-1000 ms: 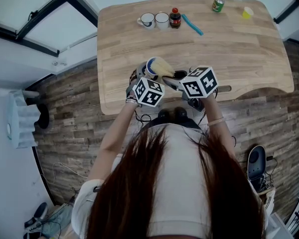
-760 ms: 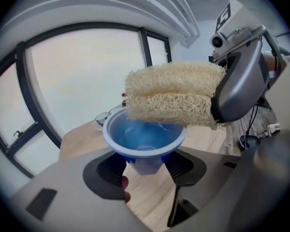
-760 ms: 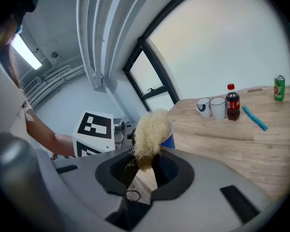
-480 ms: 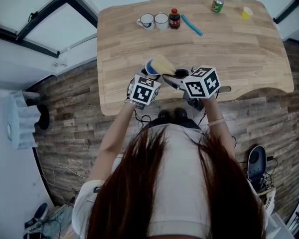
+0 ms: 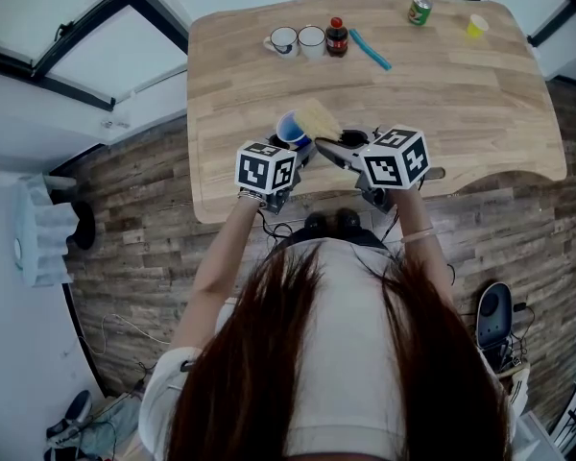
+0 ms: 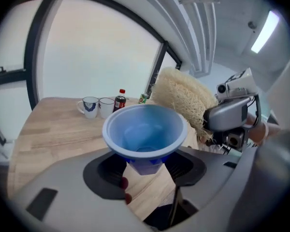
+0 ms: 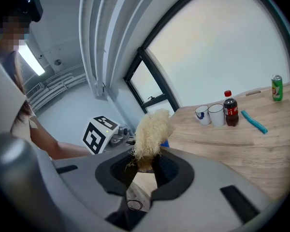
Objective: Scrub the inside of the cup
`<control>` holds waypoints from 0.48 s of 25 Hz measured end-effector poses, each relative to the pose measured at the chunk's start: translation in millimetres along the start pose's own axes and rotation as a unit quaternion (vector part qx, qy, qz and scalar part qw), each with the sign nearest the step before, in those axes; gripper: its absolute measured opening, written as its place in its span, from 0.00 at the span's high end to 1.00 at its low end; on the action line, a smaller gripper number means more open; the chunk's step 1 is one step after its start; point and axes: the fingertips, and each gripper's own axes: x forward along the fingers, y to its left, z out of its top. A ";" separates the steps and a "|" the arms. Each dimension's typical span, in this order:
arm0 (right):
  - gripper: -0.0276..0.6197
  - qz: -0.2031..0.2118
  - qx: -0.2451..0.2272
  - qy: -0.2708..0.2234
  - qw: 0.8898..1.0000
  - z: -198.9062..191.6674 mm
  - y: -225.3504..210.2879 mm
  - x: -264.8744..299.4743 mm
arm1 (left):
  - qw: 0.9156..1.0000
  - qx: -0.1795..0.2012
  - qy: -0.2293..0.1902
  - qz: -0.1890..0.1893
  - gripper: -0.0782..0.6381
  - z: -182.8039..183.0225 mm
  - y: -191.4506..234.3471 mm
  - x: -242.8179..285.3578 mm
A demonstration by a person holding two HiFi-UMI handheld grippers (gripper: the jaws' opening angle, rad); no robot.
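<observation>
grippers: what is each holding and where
Left gripper holds the blue plastic cup by its base; right gripper, the pale fibrous loofah by its lower end.

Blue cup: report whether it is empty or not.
Empty: the cup shows a bare blue inside; the scrubber is outside its rim.

legible text: none. dark plastic soda bottle with red cap and red label point(image 7: 230, 111): print too small to read. green drink can point(image 7: 277, 88): print unreadable. white cube with black square markers point(image 5: 266, 169): patterns only, no letters.
</observation>
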 end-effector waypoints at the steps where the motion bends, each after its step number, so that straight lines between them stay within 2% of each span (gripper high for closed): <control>1: 0.84 0.001 0.002 -0.002 1.000 1.1 -1.1 -1.0 | 1.000 -0.016 -0.007 -0.008 0.54 2.5 0.3 -1.3; 7: 0.84 0.006 0.016 -0.017 1.000 5.7 -6.2 -5.1 | 0.994 -0.084 -0.045 -0.050 0.54 16.5 -0.1 -7.2; 12: 0.84 0.014 0.021 -0.023 0.999 9.3 -6.8 -4.6 | 0.989 -0.098 -0.069 -0.084 0.54 27.8 -4.3 -11.8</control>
